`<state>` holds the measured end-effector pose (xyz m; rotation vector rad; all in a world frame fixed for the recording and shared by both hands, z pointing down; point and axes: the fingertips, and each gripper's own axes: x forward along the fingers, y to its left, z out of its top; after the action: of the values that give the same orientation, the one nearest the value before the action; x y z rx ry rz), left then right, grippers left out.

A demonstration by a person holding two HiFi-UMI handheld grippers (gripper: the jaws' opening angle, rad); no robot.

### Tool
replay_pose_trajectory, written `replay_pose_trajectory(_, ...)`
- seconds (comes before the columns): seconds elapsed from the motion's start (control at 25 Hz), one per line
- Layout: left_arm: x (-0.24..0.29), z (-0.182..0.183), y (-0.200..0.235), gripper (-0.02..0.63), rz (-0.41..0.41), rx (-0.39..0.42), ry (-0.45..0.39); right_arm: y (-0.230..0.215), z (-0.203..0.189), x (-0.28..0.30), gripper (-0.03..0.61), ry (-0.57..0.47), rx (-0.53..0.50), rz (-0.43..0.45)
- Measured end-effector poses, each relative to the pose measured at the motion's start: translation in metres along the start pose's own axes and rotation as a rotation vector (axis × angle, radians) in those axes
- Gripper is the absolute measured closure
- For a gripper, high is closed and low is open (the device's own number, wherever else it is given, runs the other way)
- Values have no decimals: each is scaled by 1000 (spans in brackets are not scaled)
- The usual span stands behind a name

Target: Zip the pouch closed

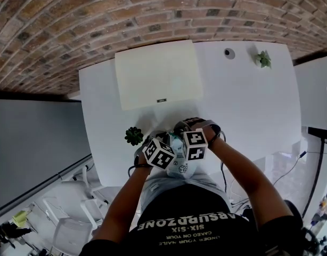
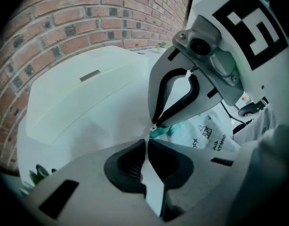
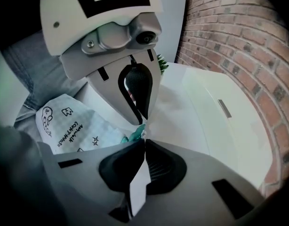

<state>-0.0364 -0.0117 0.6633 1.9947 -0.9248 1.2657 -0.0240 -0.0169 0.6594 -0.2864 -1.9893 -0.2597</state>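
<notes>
- Pouch [image 1: 180, 166]: pale fabric printed with small black doodles and lettering, with a teal strip at one end. It sits at the near edge of the white table [image 1: 248, 100], just in front of the person's waist and between the two grippers.
- Teal end [image 2: 159, 132]: both grippers' tips meet here, almost touching each other. The rest of the pouch trails back toward the person.
- Left gripper [image 2: 147, 142]: jaws pressed together at the tips, pinching the pouch at its teal end. A small pale bit shows right at the nip. Whether that bit is the zip pull, I cannot tell.
- Right gripper [image 3: 144, 142]: jaws likewise closed tip to tip on the same teal end, coming in from the opposite side.
- Both grippers point steeply down, their marker cubes side by side over the pouch.
- Small green plant [image 1: 134, 136]: on the table just left of the left gripper.
- Flat cream box [image 1: 158, 73]: farther back on the table, toward the brick wall [image 1: 99, 15].
- Second green sprig [image 1: 263, 59]: far right corner, near a small round fitting [image 1: 229, 53].
</notes>
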Motion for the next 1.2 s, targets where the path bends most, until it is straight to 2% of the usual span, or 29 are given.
replay_pose_trajectory(0.16,0,1,1,592,-6,-45,-15,0,-1,-1,574,-24,34,-27)
replay_pose_trajectory(0.4,-1,1,1,592,18,-39,-33,2,0,-6,577,-46,44,-18)
replay_pose_trajectory(0.64,-1,1,1,592,7,-43,-28,3,-1,-14,577,-46,39,11)
replay_pose_trajectory(1.2,1,1,1,592,-2,-51,-13,5,-3,-21,577,-33,4,9)
